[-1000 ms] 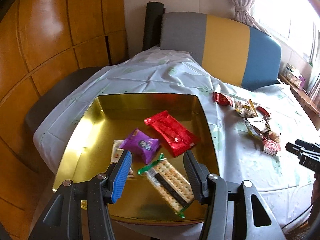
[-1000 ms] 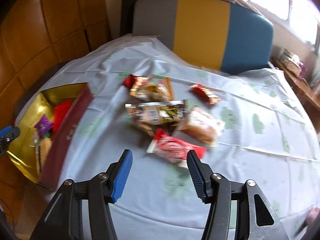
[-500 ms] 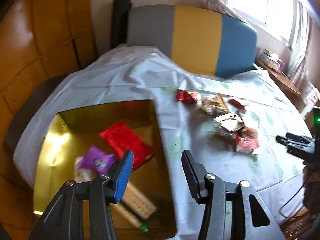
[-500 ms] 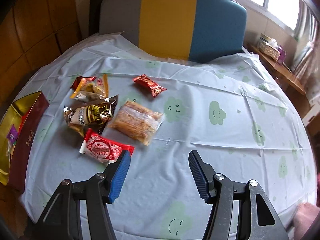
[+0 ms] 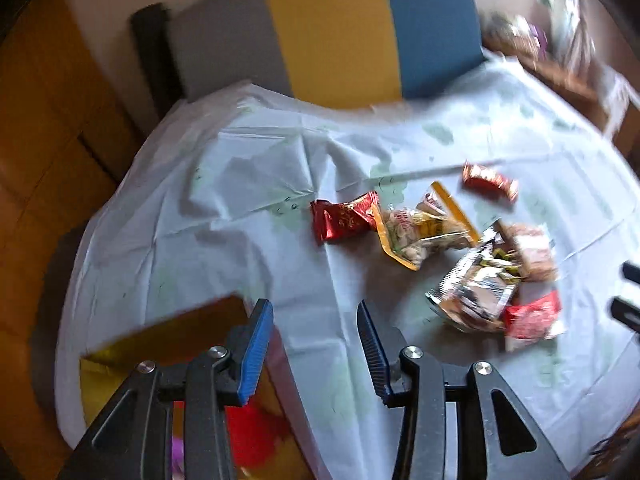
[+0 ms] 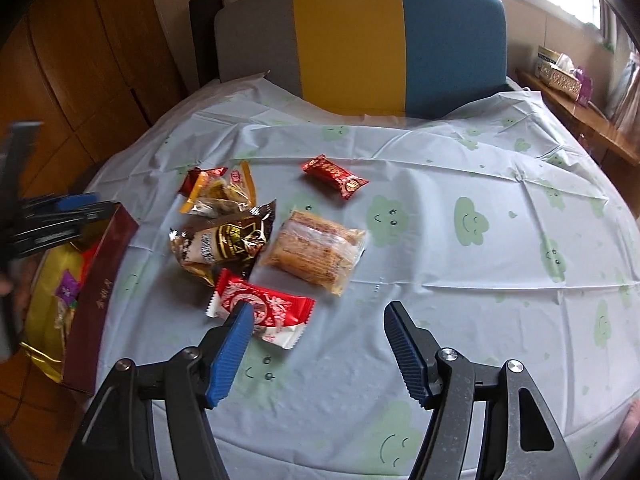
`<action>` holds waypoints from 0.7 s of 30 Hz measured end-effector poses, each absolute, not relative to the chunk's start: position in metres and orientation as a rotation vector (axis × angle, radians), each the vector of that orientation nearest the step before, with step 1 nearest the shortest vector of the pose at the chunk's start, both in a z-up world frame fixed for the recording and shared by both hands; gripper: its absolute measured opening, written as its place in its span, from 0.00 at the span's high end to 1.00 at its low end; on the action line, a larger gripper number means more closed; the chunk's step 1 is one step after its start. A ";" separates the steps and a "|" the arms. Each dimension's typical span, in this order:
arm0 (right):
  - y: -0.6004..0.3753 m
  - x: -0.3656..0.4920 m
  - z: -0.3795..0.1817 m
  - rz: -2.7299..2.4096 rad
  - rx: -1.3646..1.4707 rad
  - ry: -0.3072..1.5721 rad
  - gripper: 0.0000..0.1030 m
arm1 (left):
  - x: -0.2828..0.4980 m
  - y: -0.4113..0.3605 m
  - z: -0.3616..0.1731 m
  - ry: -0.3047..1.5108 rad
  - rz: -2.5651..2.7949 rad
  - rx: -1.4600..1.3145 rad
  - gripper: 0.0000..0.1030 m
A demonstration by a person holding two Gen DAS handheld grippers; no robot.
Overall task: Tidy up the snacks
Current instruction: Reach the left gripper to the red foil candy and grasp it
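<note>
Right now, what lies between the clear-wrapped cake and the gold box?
In the right wrist view, the dark foil packet lies between the clear-wrapped cake and the gold box.

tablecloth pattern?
Pale blue tablecloth printed with green smiley-face clouds; clearest in the right wrist view.

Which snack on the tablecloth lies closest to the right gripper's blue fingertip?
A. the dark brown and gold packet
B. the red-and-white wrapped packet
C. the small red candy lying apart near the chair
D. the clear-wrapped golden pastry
B: in the right wrist view the red-and-white wrapped packet lies right at the blue fingertip of the right gripper, nearer than any other snack.
</note>
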State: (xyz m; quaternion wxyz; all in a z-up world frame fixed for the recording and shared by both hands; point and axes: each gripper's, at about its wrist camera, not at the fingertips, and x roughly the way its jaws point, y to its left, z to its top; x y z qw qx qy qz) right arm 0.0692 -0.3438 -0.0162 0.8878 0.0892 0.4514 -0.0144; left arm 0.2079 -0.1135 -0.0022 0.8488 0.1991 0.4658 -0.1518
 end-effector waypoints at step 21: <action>-0.356 0.073 -0.021 0.032 0.344 0.993 0.30 | 0.296 -0.196 -0.086 0.937 -0.635 0.951 0.41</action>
